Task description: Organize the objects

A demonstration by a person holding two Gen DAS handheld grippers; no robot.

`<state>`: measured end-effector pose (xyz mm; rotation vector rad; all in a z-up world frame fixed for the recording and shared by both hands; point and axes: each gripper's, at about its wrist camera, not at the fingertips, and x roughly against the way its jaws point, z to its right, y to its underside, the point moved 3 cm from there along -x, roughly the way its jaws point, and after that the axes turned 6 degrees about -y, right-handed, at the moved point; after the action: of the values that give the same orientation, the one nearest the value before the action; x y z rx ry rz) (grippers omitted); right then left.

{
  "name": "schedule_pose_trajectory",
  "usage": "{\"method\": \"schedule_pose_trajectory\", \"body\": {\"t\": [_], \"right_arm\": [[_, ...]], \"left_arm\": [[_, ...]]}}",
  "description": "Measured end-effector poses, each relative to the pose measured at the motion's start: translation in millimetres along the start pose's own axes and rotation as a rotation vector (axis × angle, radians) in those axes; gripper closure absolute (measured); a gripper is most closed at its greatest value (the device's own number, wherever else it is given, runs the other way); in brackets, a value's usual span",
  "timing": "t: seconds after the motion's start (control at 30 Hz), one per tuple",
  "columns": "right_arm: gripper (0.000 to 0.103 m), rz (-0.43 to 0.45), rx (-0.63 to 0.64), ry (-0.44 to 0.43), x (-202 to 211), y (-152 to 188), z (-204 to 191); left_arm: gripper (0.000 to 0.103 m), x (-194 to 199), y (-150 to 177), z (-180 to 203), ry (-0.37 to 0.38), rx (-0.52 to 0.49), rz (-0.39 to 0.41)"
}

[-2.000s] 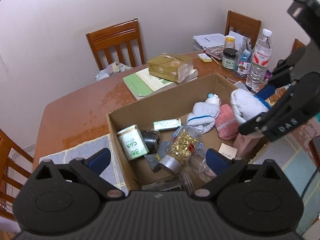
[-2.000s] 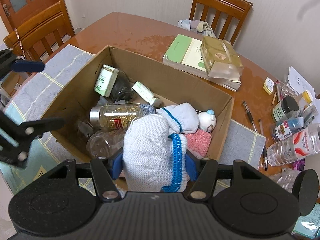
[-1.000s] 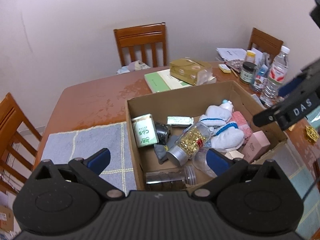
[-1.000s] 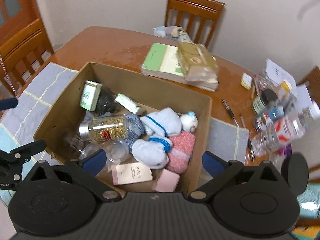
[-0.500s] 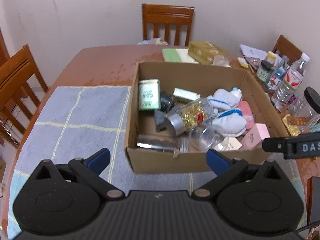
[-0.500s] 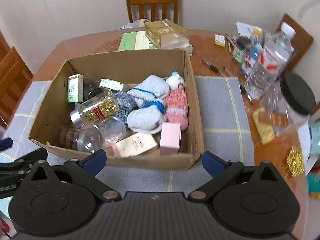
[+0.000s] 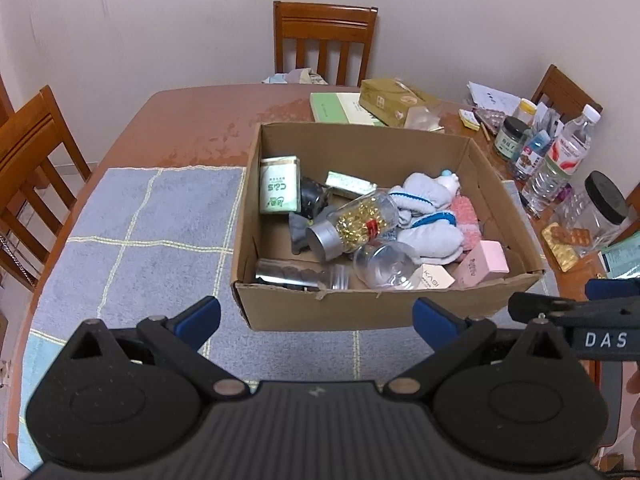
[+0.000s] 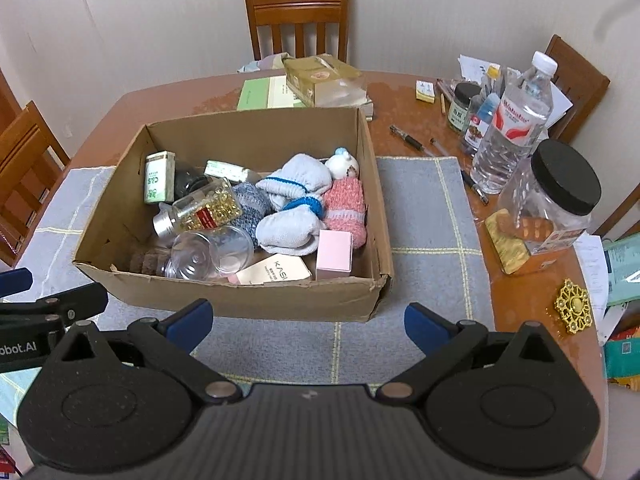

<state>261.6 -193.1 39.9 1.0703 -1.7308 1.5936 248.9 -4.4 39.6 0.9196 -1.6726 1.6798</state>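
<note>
A brown cardboard box [image 7: 360, 312] [image 8: 248, 300] stands on a grey checked mat on the table. Inside lie white socks with blue trim [image 8: 290, 222] [image 7: 428, 236], a pink sock [image 8: 346, 200], a jar of gold pills [image 7: 354, 226] [image 8: 200, 210], a green-and-white tin [image 7: 279, 190], a clear glass [image 8: 212, 250] and small pink boxes [image 8: 334, 255]. My left gripper [image 7: 316, 318] hangs open in front of the box's near wall, holding nothing. My right gripper [image 8: 306, 320] is open too, empty, just short of the same wall.
Right of the box stand a water bottle [image 8: 510, 120], a black-lidded clear jar [image 8: 550, 200], small jars, pens and a gold ornament [image 8: 574, 306]. A green book and a gold packet [image 7: 390, 102] lie behind. Wooden chairs [image 7: 324, 40] ring the table. The grey mat [image 7: 132, 240] spreads left.
The right gripper let go of the white sock, which now lies in the box. Both grippers drew back toward the table's near side and stand open in front of the box.
</note>
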Motion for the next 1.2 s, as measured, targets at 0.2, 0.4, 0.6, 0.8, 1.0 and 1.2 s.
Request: {"method": "schedule_pose_trajectory", "body": {"t": [0.2, 0.4, 0.6, 0.8, 1.0, 1.2], "right_arm": [[0.000, 0.013, 0.003, -0.010, 6.2, -3.7, -2.5], [0.000, 0.012, 0.002, -0.016, 5.7, -5.9, -3.8], [0.000, 0.012, 0.002, -0.016, 4.8, -8.1, -5.1], [0.000, 0.014, 0.002, -0.011, 4.9, -8.7, -5.0], [0.000, 0.012, 0.000, 0.006, 2.2, -7.8, -5.5], [0.000, 0.007, -0.005, 0.013, 1.3, -5.5, -5.7]], "left_arm": [[0.001, 2.2, -3.9, 0.1, -0.013, 0.005, -0.003], [0.001, 1.4, -7.2, 0.2, -0.006, 0.003, -0.001], [0.001, 0.0, -8.8, 0.3, -0.009, 0.000, 0.000], [0.001, -2.0, -9.5, -0.8, -0.011, -0.001, -0.003], [0.001, -3.5, -9.1, -3.3, -0.022, -0.008, -0.003], [0.001, -3.3, -8.8, -4.7, -0.032, -0.015, -0.004]]}}
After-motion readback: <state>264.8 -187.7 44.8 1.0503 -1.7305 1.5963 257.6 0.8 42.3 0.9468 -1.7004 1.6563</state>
